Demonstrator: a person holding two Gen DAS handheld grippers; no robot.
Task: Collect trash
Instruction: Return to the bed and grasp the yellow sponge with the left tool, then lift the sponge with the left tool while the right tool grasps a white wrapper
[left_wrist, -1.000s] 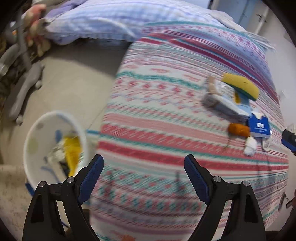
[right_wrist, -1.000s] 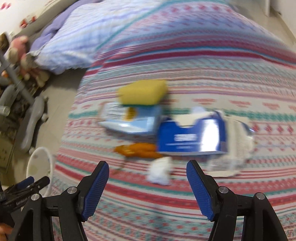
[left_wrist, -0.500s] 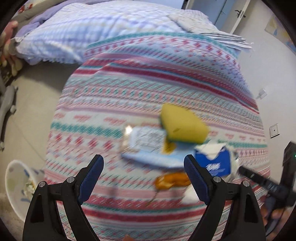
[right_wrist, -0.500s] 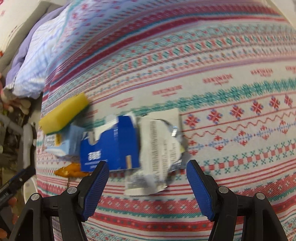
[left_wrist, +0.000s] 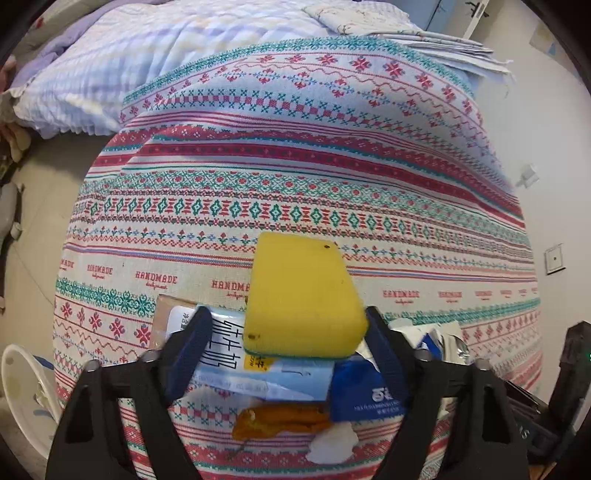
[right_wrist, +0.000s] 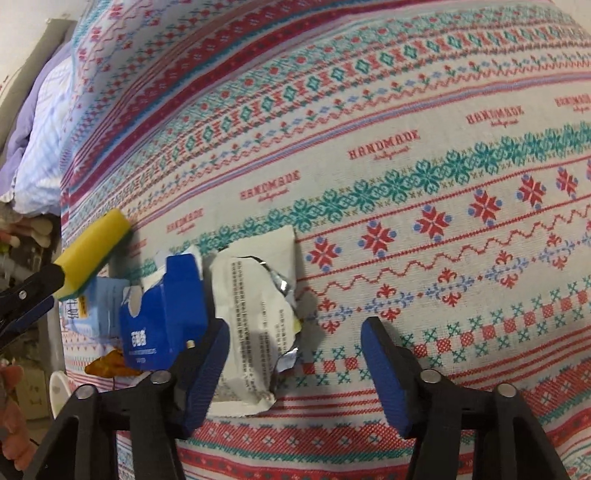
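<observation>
A heap of trash lies on the patterned bedspread. My left gripper straddles a yellow sponge that rests on a pale blue packet. Its jaws are closing: the right pad touches the sponge, the left pad stands apart. Beside the sponge lie a blue carton, an orange scrap and a white tissue. My right gripper hangs over a crumpled white and silver wrapper, jaws closing. The wrapper lies partly between them, with neither pad pressing it. The blue carton lies left of it.
A white bin with trash in it stands on the floor left of the bed. A striped blue duvet and folded cloth lie at the far end. A wall runs along the bed's right side.
My left gripper has swung from above the bin across the bed to the sponge. My right gripper has come down and rolled over the wrapper. Both pairs of jaws have narrowed.
</observation>
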